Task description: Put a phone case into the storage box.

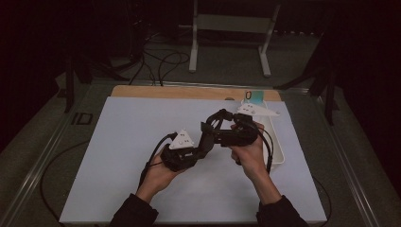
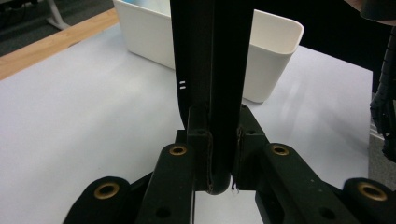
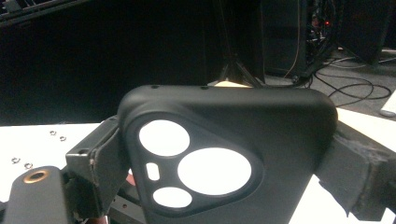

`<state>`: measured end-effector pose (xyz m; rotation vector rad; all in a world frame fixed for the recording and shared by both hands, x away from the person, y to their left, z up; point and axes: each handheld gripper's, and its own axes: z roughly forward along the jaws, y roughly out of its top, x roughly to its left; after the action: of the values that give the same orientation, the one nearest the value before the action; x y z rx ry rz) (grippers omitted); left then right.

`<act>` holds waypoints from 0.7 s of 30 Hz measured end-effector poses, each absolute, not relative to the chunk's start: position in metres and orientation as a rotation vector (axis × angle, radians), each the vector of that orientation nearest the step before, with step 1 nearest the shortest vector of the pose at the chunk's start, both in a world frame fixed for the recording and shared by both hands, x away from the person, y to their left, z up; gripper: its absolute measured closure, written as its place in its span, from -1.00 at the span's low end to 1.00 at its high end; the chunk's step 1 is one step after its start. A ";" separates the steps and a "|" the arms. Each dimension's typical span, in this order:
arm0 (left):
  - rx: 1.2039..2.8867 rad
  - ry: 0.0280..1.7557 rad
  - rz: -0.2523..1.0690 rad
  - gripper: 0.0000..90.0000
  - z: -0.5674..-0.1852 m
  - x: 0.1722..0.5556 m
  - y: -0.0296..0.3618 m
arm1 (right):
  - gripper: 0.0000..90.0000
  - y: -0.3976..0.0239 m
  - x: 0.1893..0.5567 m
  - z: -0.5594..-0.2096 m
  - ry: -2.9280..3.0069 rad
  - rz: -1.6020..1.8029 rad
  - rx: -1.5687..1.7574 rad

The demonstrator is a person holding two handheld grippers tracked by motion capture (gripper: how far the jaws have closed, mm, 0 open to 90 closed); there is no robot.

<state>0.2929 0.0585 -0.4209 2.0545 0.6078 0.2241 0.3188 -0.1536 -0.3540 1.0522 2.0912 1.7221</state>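
A black phone case [image 1: 218,117] with several camera cut-outs is held above the middle of the white table between both grippers. My left gripper [image 1: 204,138] comes in from the lower left. In the left gripper view the case [image 2: 215,56] stands edge-on and upright, and the left gripper [image 2: 222,142] is shut on its thin lower edge. My right gripper [image 1: 228,126] reaches in from the right. In the right gripper view the case [image 3: 280,130] faces the camera with its cut-outs at the lower left, and the right gripper [image 3: 224,168] is clamped across its width.
A white open bin [image 1: 279,156] stands on the table just right of my hands, its rim [image 2: 275,51] showing beyond the case. A teal item [image 1: 257,97] lies at its far end. A wooden strip [image 1: 189,91] edges the far side of the white tabletop [image 1: 127,156].
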 end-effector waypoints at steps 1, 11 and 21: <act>2.058 0.608 0.225 0.80 -0.421 0.293 0.058 | -0.73 -0.154 0.319 -0.354 2.095 1.721 1.054; 2.060 0.597 0.247 0.69 -0.421 0.292 0.058 | -0.71 -0.154 0.317 -0.354 2.109 1.699 1.027; 2.016 0.653 0.278 -0.05 -0.418 0.293 0.071 | -0.70 -0.156 0.317 -0.354 2.103 1.683 1.024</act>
<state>0.2928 0.0709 -0.4184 2.0158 0.6532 0.2779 0.3173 -0.1557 -0.3542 1.0243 2.1031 1.6827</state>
